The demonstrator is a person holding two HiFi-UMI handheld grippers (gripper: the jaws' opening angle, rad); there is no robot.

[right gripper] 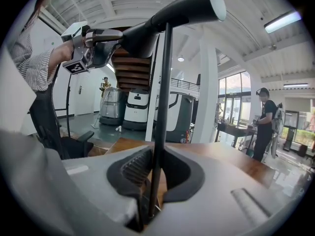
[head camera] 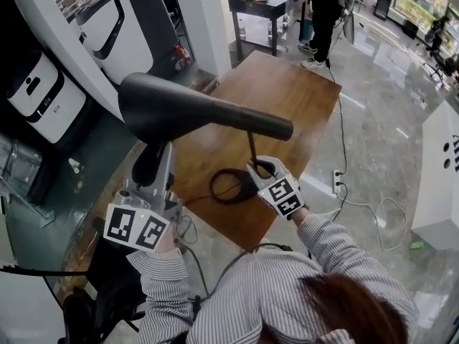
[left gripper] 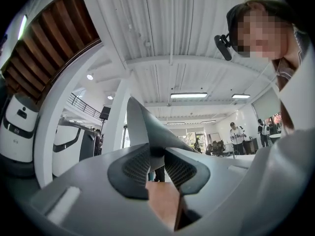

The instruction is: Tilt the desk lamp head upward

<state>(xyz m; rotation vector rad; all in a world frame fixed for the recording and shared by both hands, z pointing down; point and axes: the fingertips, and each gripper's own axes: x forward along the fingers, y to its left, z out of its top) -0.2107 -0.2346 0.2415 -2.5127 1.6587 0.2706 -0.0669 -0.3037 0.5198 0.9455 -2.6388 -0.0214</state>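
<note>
The black desk lamp has a long cone-shaped head [head camera: 193,110] on a thin stem [head camera: 252,145] rising from a ring base [head camera: 229,186] on the wooden table [head camera: 287,92]. My left gripper [head camera: 148,165] is shut on the head's wide end from below. In the left gripper view the head's grey edge [left gripper: 142,127] stands pinched between the pads of the left gripper [left gripper: 156,161]. My right gripper [head camera: 259,169] is shut on the stem just above the base. The right gripper view shows the stem [right gripper: 161,107] running up through the right gripper [right gripper: 156,168] to the head [right gripper: 167,14], with the left gripper [right gripper: 106,41] at its far end.
White service robots [head camera: 43,95] stand along the left. A black chair [head camera: 107,278] is beside my left arm. A cable and power strip [head camera: 336,181] lie on the floor to the right, near a white cabinet [head camera: 441,170]. A person [head camera: 323,13] stands at a far table.
</note>
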